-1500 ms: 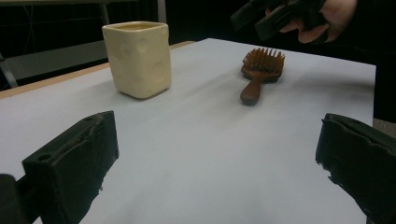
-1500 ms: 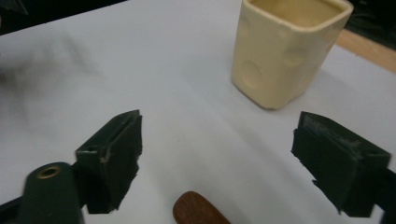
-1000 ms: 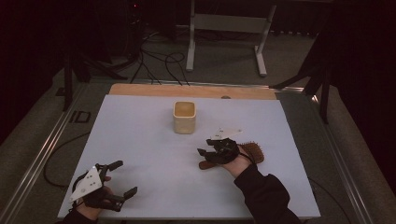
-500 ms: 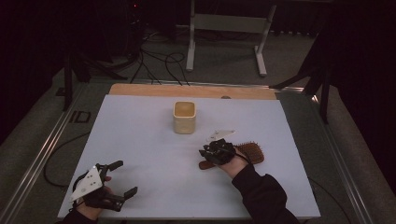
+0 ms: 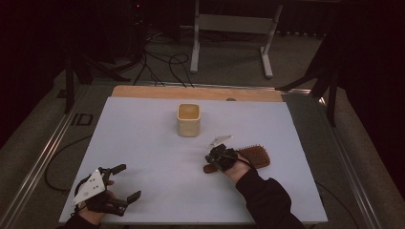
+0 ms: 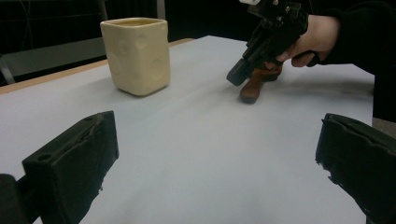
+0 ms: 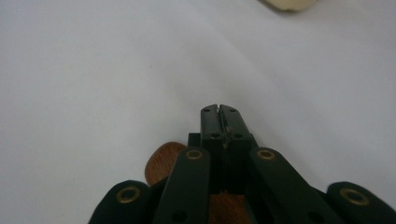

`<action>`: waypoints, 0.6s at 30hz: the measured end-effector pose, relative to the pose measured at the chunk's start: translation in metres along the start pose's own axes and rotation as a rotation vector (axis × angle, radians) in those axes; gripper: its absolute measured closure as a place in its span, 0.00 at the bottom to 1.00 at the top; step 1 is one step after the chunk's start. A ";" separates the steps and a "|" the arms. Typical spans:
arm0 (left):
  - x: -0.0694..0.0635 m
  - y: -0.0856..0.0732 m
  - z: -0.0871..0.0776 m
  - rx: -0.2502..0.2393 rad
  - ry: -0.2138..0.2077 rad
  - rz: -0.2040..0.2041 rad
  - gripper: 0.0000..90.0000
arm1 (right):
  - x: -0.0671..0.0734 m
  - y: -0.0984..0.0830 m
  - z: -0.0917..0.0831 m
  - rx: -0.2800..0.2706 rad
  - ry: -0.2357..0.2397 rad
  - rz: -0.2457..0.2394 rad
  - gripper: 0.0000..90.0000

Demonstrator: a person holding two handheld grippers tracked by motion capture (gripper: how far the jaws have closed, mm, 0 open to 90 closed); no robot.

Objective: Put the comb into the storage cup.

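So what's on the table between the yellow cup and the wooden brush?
Nothing. In the high view, bare white table lies between the cup and the brush.

The table (image 5: pixel 157 191) is showing a plain white sheet with no pattern, and a strip of light wood (image 5: pixel 143 91) is running along its far edge. The cup (image 6: pixel 136 53) is presenting a pale cream body with shallow round dimples across its sides. The hairbrush (image 5: pixel 253 156) is showing a reddish-brown wooden body with a field of dark bristles. Both the left gripper (image 5: pixel 128 182) and the right gripper (image 5: pixel 216 161) are appearing black, each carrying a light grey plate; brass-coloured rivets are showing on the right gripper's links. The sleeve (image 5: pixel 267 200) is reading black.
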State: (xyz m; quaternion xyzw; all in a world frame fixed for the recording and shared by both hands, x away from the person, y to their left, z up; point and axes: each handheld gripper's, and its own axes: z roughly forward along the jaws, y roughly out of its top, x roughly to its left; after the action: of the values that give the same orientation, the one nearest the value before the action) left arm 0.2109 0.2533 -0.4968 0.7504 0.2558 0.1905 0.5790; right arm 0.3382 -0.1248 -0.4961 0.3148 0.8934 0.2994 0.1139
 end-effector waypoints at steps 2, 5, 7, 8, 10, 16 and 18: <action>0.000 0.000 0.000 0.000 0.000 0.002 0.00 | 0.001 0.000 0.001 0.015 -0.007 0.006 1.00; 0.000 0.000 0.000 0.000 -0.001 0.002 0.00 | 0.000 -0.001 0.003 0.019 -0.012 0.007 1.00; 0.000 0.000 0.000 0.001 0.000 0.002 0.00 | 0.000 -0.001 0.003 0.023 -0.010 0.004 1.00; 0.000 0.000 0.000 0.000 0.000 0.003 0.00 | 0.001 -0.002 0.003 0.026 -0.008 0.009 1.00; 0.000 0.000 0.000 0.001 0.001 0.003 0.00 | 0.001 -0.002 0.004 0.028 -0.009 0.009 1.00; 0.000 0.000 0.000 0.003 0.001 0.005 0.00 | 0.004 -0.009 0.002 0.044 0.003 0.004 1.00; 0.000 0.000 0.000 0.003 0.001 0.005 0.00 | 0.006 -0.013 0.000 0.054 0.007 0.000 1.00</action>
State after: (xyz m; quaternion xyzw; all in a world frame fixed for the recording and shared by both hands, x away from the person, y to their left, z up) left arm 0.2106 0.2531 -0.4966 0.7516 0.2547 0.1920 0.5774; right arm 0.3274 -0.1293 -0.5046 0.3168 0.9015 0.2764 0.1023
